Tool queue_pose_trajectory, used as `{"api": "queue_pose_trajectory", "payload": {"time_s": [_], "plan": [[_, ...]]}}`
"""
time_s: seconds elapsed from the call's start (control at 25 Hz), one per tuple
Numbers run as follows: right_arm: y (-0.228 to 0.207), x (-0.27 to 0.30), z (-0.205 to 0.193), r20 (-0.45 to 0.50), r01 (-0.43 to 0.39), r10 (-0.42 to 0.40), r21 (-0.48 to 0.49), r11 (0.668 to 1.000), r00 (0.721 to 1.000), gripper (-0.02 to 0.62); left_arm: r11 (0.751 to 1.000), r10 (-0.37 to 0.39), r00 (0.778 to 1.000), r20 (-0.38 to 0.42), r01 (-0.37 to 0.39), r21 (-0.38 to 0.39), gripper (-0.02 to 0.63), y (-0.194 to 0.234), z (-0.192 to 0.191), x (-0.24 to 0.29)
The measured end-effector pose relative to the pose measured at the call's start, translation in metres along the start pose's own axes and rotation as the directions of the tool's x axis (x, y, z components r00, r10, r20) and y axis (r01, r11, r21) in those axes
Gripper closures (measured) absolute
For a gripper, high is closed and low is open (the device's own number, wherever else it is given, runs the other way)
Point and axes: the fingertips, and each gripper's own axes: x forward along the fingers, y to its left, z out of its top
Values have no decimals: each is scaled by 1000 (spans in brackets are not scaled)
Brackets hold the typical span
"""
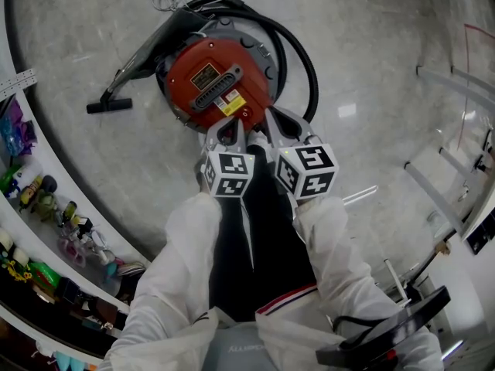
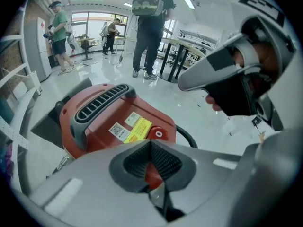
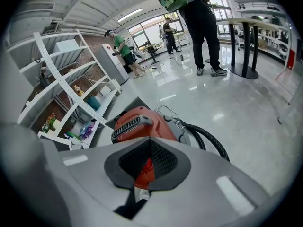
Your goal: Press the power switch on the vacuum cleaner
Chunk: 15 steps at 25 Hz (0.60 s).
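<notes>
In the head view the near rim of the round red vacuum cleaner [image 1: 219, 83] lies under the left gripper [image 1: 226, 130] and right gripper [image 1: 274, 118], so its red round power switch [image 2: 158, 134] cannot be found there. Print on the yellow label [image 2: 138, 129] is too small to read. The white shelf rack [image 1: 56, 168] at the left is cut off by the edge.

Large, bright indoor workspace, like a lab or test hall. It has a glossy pale floor [image 3: 246, 103], white open shelving [image 3: 57, 72] stocked with small colourful goods, ceiling strip lights [image 3: 130, 14], tall windows [image 3: 144, 32], high tables [image 3: 244, 46] and several standing people [image 3: 203, 22].
</notes>
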Motion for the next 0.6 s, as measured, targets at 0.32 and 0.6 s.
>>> {"api": "queue_pose_trajectory", "payload": {"time_s": [0.32,0.6], "plan": [[-3,-6,4,6,7,-7,-8,1000,1000,595,987,-41,999,-19,38,-158,606,7,-1,1],[12,-22,22,21,1,-1,-32,999,1000,595,989,-13,1000,26,16,-149,606,17,23,-35]]}}
